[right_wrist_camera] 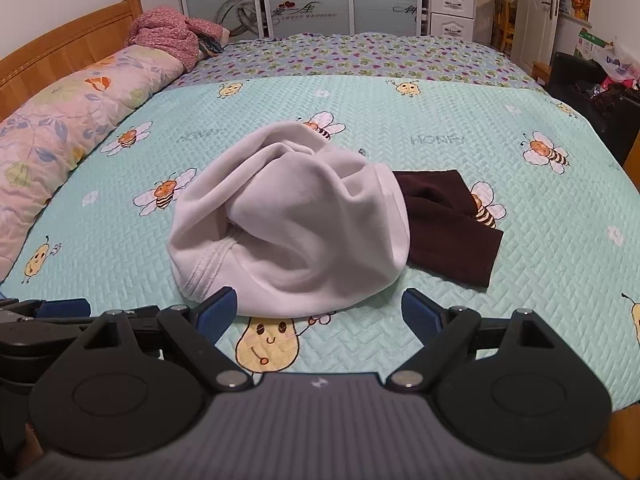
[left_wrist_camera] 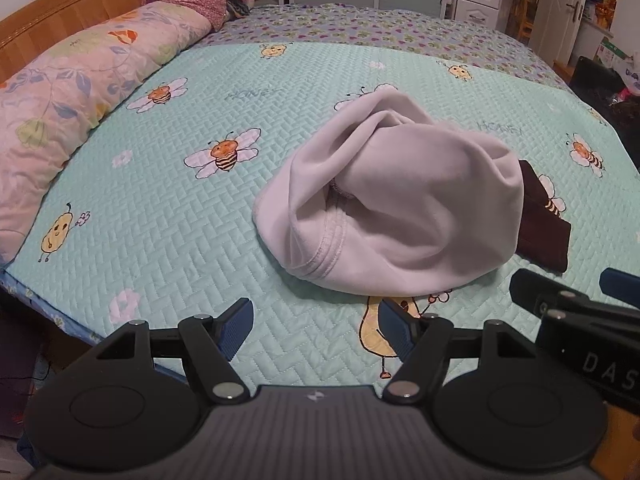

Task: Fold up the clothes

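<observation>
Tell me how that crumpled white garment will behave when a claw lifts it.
The white garment lies in soft, rounded folds, so it will probably droop limply. Its fleecy-looking surface suggests it won't slip easily. Its edge overlaps the brown cloth, which might drag along.

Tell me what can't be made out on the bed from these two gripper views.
- Dark brown garment: partly buried under the white garment in both views; its type and full shape are unclear.
- White garment: bunched up, so sleeves or legs cannot be told.
- Right gripper in the left wrist view: cut off by the right edge.
- Left gripper in the right wrist view: cut off by the left edge and overlapped by the right gripper's fingers.
</observation>
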The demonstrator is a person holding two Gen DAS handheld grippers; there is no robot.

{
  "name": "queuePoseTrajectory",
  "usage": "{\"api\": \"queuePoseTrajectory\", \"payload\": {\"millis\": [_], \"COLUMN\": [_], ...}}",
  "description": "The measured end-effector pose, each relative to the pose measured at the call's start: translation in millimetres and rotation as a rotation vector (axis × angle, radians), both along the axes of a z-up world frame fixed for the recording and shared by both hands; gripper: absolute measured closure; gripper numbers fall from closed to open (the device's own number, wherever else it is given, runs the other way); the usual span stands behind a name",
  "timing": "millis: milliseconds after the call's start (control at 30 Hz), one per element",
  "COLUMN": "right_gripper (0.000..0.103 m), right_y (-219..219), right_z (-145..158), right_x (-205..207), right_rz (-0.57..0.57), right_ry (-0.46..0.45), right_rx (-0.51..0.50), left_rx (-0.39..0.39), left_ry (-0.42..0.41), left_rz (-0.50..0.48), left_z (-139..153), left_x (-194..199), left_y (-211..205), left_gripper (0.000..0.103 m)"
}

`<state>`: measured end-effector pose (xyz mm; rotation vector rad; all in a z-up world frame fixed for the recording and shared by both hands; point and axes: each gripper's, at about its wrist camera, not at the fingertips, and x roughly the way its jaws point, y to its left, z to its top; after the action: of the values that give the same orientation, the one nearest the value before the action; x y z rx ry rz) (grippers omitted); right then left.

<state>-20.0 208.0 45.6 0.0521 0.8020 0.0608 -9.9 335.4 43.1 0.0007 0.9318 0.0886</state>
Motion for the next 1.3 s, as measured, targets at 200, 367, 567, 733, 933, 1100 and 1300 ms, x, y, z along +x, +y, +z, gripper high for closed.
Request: {"api": "queuePoseTrajectory", "payload": {"millis": [200, 367, 567, 733, 933, 1100, 1300], "right_gripper": [0.013, 0.013, 0.013, 0.013, 0.013, 0.013, 0.013], "right_y": [-3.1, -3.4, -7.0, -9.1, -6.0, -0.3, -3.5], "right_z": [-4.9, -11.7, -17.8, -24.2, -33.8, -42.2, -47.4], "right_x": [6.6, 12.4, 19.5, 31.0, 45.9, 59.0, 66.0], "right_rz": [-0.006, -0.008, -0.016, -0.023, -0.019, -0.016, -0.009], "right_ry": [0.014, 0.036, 0.052, 0.075, 0.107, 0.157, 0.168], "right_rx": [0.000, -0.008, -0.019, -0.015, -0.039, -0.084, -0.070], "left_rx": [0.003, 0.008, 0.034, 0.040, 0.023, 0.013, 0.012], "left_ry": [0.011, 0.020, 0.046, 0.059, 0.084, 0.096, 0.099], "left_rz": [-0.004, -0.005, -0.023, -0.026, -0.022, -0.017, -0.021], "left_z": [-5.0, -10.9, -22.7, -30.9, -41.7, -47.6, -53.2], "left_x": [6.1, 11.4, 19.5, 27.9, 44.4, 56.4, 65.5], "left_y": [-3.8, -6.0, -10.8, -11.0, -8.9, -7.4, -7.6], "left_gripper": [0.031, 0.031, 0.031, 0.031, 0.031, 0.031, 0.031]}}
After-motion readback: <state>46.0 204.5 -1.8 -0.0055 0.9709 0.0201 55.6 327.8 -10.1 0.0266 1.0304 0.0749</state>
